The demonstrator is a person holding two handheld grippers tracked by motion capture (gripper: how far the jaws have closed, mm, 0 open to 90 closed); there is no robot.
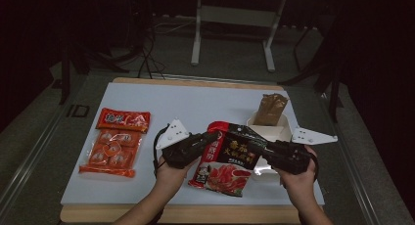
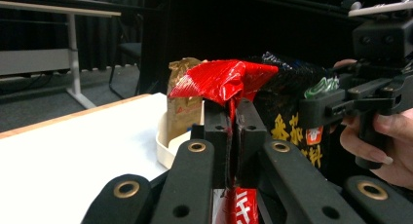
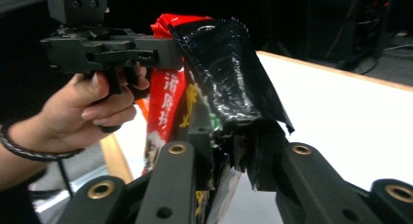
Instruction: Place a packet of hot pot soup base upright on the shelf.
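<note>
Left tool [image 2: 233,136], jaws clamped on the red top corner of the seasoning packet [image 1: 226,156]; right tool [image 3: 229,146] pinches its black corner. The packet hangs between them above the white counter [image 1: 195,102], bowl [image 1: 274,129] at two o'clock, snack bag [image 1: 115,142] at nine.

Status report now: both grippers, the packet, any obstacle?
Left gripper shut on red-black packet. Right gripper clamps its opposite top edge. White tray close behind.
</note>
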